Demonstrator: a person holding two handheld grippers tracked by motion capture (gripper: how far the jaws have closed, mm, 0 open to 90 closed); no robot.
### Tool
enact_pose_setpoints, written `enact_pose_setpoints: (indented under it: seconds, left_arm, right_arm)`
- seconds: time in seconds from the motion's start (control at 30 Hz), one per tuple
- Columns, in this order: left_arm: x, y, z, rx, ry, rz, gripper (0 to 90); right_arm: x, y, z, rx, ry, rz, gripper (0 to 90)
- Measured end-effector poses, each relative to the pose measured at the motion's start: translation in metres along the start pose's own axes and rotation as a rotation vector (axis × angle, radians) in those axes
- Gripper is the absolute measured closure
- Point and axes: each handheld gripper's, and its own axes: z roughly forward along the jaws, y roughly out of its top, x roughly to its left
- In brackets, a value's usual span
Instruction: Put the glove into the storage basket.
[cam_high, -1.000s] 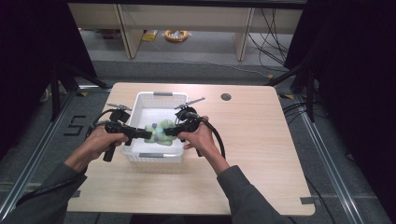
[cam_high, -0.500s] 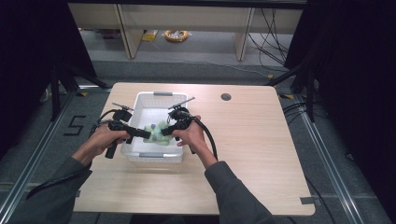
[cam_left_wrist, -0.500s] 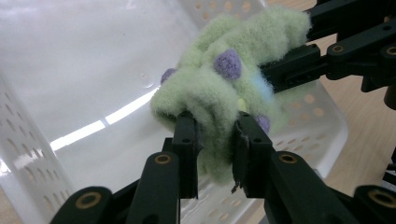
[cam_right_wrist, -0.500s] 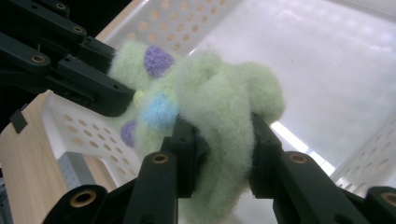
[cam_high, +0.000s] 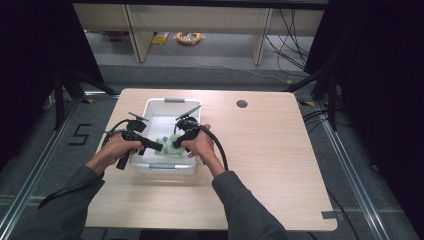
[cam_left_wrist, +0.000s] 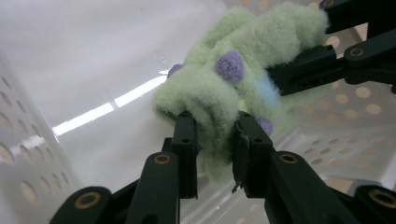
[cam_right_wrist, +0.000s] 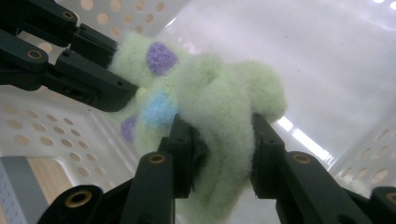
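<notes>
While both hands reach into the white perforated basket (cam_high: 150, 165) on the tabletop (cam_high: 280, 165), a fluffy pale-green cloth (cam_high: 167, 148) with purple and blue dots hangs bunched between the two grippers, just above the basket floor. Its long axis runs roughly level from one gripper to the other, across the basket from the person's left to right; one end sits at each tool, and folds sag in between. The left gripper (cam_left_wrist: 215, 140) has its jaws clamped on a fold of the cloth's left end. The right gripper (cam_right_wrist: 223, 140) pinches a thick fold at the other end, and its jaws have just been opening a little with the cloth between them. Compared with a second ago, both hands sit lower and closer into the basket, and the cloth has sunk with them.
</notes>
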Motion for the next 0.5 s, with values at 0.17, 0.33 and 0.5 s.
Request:
enact_pose_setpoints:
  seconds: [0.17,0.33,0.5]
  left_arm:
    - [0.002,0.0,0.005,0.014,0.01,0.003,71.9]
    - [0.002,-0.001,0.01,0.04,0.029,0.009,69.8]
    - [0.003,-0.002,0.014,0.039,0.058,0.002,64.1]
  right_arm:
    - [0.004,0.003,0.002,0.052,-0.042,-0.01,63.8]
    - [0.006,0.007,0.006,0.093,-0.094,-0.051,59.8]
    - [0.005,0.01,0.007,0.091,-0.114,-0.046,53.7]
